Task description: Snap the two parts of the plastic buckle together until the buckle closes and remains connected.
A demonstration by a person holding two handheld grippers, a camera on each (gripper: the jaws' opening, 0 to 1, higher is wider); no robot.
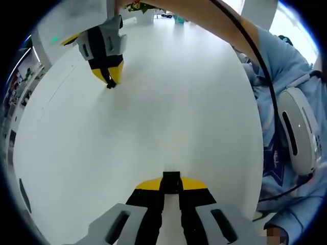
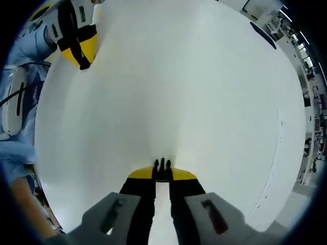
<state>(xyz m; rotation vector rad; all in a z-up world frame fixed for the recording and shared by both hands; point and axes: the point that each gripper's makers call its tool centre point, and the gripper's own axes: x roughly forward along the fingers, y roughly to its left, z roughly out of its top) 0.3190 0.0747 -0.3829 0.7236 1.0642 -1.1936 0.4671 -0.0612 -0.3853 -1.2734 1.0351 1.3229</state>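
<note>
In the left gripper view, my left gripper (image 1: 171, 185) is shut on the black socket half of the buckle (image 1: 171, 178), which pokes out between the yellow tips. Across the white table (image 1: 168, 112), my right gripper (image 1: 109, 77) points down with the small black pronged half (image 1: 110, 84) at its tip. In the right gripper view, my right gripper (image 2: 162, 173) is shut on the pronged half (image 2: 162, 165), prongs facing forward. My left gripper (image 2: 82, 53) stands far off at the upper left with the socket half (image 2: 85, 65) in its tip. The two halves are well apart.
A person in a light blue top (image 1: 286, 66) sits along the table's edge, with a white rounded device (image 1: 296, 130) and a black cable (image 1: 255, 56) on the chest. Room clutter (image 1: 153, 10) lies beyond the table's far end. The table edge (image 2: 286, 132) curves at the right.
</note>
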